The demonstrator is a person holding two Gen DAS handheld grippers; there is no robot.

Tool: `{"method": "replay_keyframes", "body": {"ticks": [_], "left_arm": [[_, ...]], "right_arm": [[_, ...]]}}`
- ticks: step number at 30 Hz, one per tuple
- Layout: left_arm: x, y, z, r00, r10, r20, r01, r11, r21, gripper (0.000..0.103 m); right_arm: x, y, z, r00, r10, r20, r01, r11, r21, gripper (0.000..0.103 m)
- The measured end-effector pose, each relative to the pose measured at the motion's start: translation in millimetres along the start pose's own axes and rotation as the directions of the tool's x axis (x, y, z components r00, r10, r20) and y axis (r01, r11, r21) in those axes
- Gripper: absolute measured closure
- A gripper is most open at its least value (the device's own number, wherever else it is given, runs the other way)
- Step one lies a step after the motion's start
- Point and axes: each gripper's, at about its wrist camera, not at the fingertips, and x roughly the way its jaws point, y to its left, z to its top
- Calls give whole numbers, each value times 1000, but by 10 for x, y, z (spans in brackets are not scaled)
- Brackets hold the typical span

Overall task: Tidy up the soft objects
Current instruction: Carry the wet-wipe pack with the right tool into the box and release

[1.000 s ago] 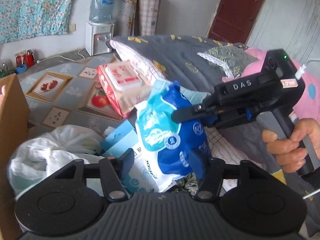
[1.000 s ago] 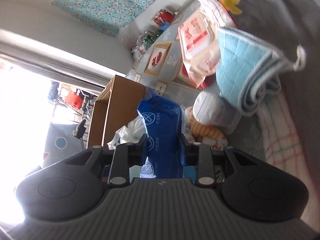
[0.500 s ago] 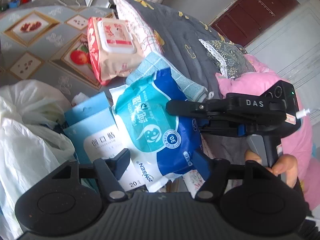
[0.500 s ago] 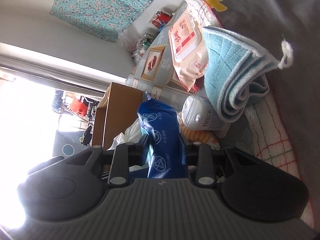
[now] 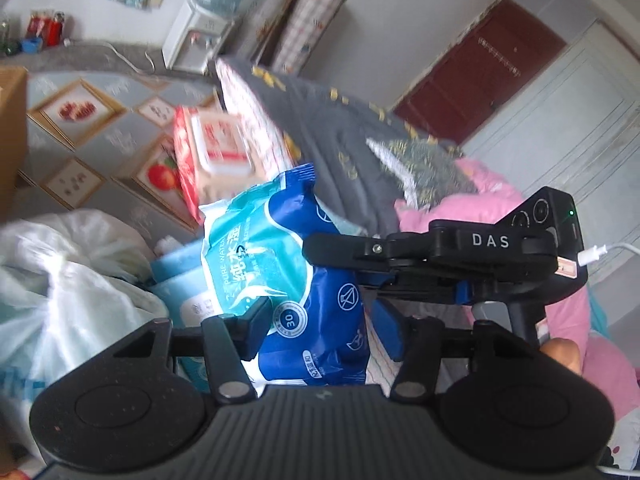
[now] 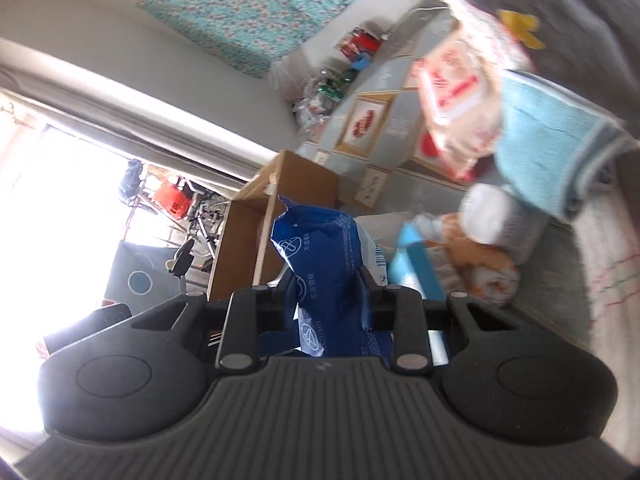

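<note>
Blue wet-wipes pack [image 5: 296, 280] hangs above a cluttered bed, pinched along one edge by the right gripper [image 5: 360, 276]; in the left wrist view the left gripper [image 5: 320, 328] is closing around its lower end, one pad touching, the other just clear. A pink wipes pack [image 5: 212, 160] and white plastic bag [image 5: 60, 280] lie unsorted. From the right wrist, narrow jaws clamp the same pack; a cardboard box [image 6: 280, 200] stands beyond, a blue towel [image 6: 560, 152] waits. Sorting looks barely begun.
</note>
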Motion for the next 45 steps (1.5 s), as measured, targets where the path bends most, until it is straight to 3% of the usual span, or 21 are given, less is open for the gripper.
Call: {"method": "replay_keyframes", "body": {"ticks": [8,15,23,27,30,33,38,42,45], "left_arm": [[-808,235,-14,988,59,145,-57,998,-18,47],[-1541,731,-13,940,210,268,-189,977,-101,47],[-1800,1593,-103,895,388,222,-316,900,-299,47],[-1772,1936,-83,880,448,159,-375,859,-350,47],[-1740,2152,-143,874,477,92,-417,834,-361,47],[-1633,2329,-130,888,458,24,-416,826,-380,47],[-1424,2438,9,877,478,-45,-461,813,-356,47],[-1375,2490,36,871,489,-45,-473,811,-343,49],[-1265,2500,105,885,463,-46,-452,831,-324,62]], "right_arm": [[372,856,-40,997,66,-42,-70,993,-94,75],[1310,1475,-102,979,149,-137,-161,983,-83,75],[2509,1867,-316,966,60,-250,-92,989,-119,75],[2869,1886,-349,964,-44,-263,-3,984,-177,73],[2932,1809,-312,955,-121,-271,63,975,-214,71],[2776,1816,-297,959,-147,-244,76,957,-279,69],[2411,1817,-220,975,-90,-201,25,952,-304,64],[2205,1677,-109,984,-60,-167,11,960,-278,63],[2107,1520,-33,989,-60,-138,23,966,-258,62]]}}
